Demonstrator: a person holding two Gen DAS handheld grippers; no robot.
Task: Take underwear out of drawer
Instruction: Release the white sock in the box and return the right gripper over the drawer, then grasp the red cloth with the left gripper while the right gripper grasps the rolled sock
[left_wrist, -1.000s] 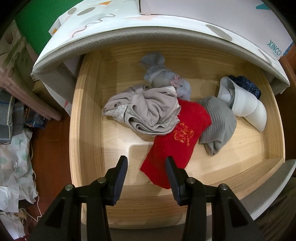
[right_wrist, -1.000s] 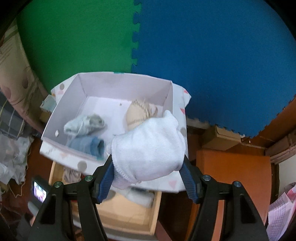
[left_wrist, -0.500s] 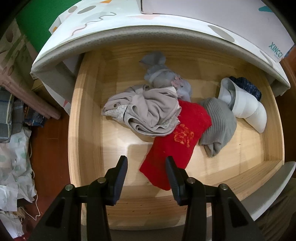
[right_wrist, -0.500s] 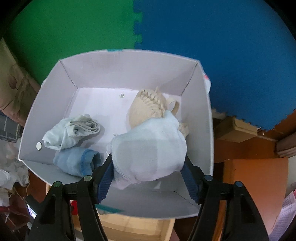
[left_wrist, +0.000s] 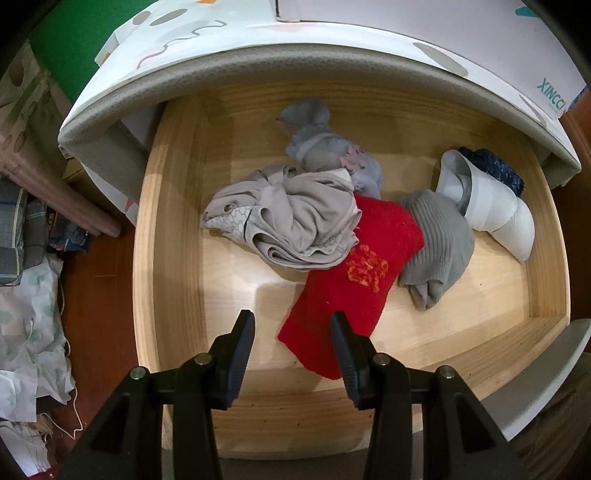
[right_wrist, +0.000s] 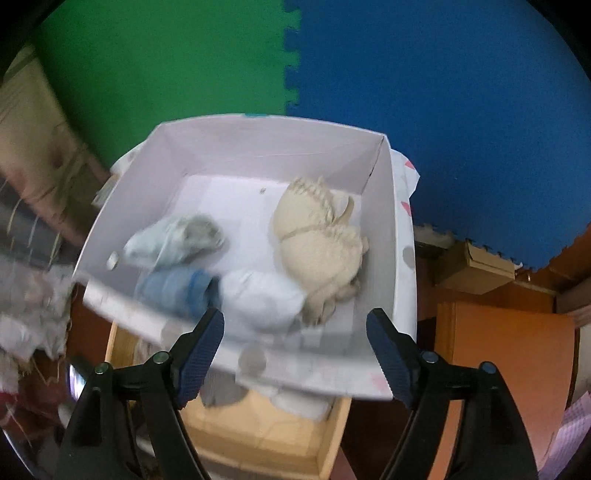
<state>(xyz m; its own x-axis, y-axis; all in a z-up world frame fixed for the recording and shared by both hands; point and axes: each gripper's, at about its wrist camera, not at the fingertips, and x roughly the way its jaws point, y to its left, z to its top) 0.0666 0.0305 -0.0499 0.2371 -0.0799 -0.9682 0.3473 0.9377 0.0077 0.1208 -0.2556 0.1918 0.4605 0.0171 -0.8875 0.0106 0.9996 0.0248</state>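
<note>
Above the white box (right_wrist: 384, 236), right gripper (right_wrist: 295, 325), jaws spread wide and just been opening, nothing pressed between the pads; white bundle (right_wrist: 258, 302) lying loose on the box floor just ahead of the fingertips, touching a cream knitted piece (right_wrist: 321, 240) on one side and a blue roll (right_wrist: 173, 291) on the other, with a pale blue-grey bundle (right_wrist: 173, 243) further back. Behind the box, green and blue foam mats (right_wrist: 406, 74). Over the wooden drawer (left_wrist: 170, 258), left gripper (left_wrist: 291, 328), jaws partly apart and empty, pointing steeply down at the near edge of a red cloth (left_wrist: 354, 277). Still in the drawer: crumpled grey underwear (left_wrist: 288, 218) overlapping the red cloth, a bluish-grey piece (left_wrist: 321, 147) behind it, a ribbed grey garment (left_wrist: 436, 243), a white rolled item (left_wrist: 491, 206) and a dark blue one (left_wrist: 491, 166) toward the far corner.
</note>
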